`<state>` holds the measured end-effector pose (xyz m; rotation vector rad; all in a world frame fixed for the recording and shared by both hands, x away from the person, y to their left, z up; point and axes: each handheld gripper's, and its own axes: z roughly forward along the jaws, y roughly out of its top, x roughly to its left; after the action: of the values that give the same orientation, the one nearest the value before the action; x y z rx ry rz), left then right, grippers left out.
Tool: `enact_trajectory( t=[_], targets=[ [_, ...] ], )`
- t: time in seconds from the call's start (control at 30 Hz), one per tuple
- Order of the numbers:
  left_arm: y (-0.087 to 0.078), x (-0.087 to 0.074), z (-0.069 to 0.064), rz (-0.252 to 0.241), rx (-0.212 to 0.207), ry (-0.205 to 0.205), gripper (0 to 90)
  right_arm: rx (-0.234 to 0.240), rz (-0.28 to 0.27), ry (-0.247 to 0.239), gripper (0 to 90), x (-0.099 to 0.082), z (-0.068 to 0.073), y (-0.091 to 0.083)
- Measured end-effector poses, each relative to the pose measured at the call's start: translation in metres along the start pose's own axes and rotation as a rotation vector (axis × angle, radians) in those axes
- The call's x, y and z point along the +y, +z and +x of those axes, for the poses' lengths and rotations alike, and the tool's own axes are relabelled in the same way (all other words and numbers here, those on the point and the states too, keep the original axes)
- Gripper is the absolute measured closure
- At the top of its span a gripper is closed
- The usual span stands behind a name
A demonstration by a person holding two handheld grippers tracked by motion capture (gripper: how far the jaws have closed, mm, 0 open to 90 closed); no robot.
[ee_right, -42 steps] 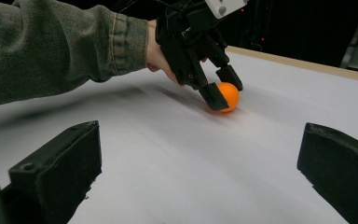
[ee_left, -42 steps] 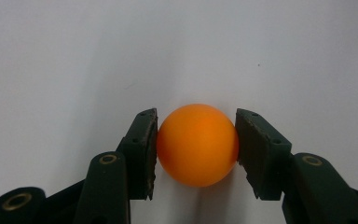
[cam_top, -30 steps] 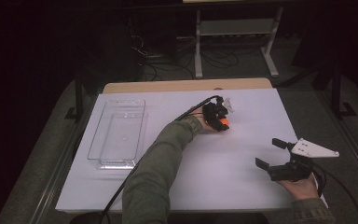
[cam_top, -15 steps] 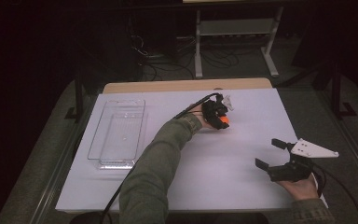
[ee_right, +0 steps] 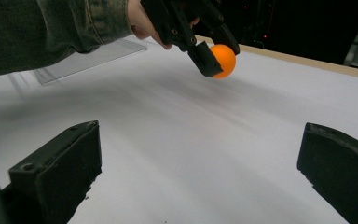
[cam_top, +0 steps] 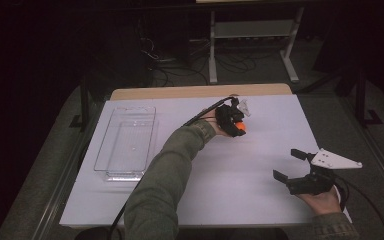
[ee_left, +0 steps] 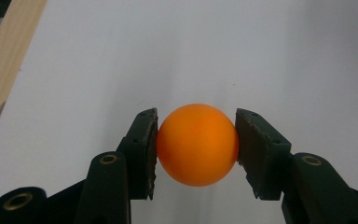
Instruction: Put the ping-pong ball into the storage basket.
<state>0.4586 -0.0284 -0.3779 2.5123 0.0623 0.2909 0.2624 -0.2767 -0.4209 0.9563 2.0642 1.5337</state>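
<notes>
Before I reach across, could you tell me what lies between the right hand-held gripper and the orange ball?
Only bare white table between right hand-held gripper and round orange ball, per the high view.

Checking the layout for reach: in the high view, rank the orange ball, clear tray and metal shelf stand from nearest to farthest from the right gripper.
1. orange ball, up-left, between the left gripper's jaws.
2. clear tray, far left of the table.
3. metal shelf stand, beyond the table's far edge.

Measured from the right gripper.

High view: white table top (cam_top: 260, 165) evenly lit, surroundings near black, grainy, soft focus. Left gripper view: bright, orange ball (ee_left: 197, 143) sharp, faint grey shadow streak behind it, no glare. Right gripper view: near jaws blurred, soft shadows across sheet, dark background with small red lights.
</notes>
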Motion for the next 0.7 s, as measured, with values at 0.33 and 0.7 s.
enact_trajectory(
  t=[0.33, 0.7],
  targets=[
    [-0.012, 0.001, -0.002, 0.009, 0.002, 0.009, 50.9, 0.000, 0.013, 0.001, 0.0, -0.001, -0.001, 0.003],
    [-0.027, 0.005, -0.007, 0.000, 0.001, 0.030, 50.9, 0.001, 0.024, -0.001, 0.0, -0.001, -0.002, 0.006]
  ],
)
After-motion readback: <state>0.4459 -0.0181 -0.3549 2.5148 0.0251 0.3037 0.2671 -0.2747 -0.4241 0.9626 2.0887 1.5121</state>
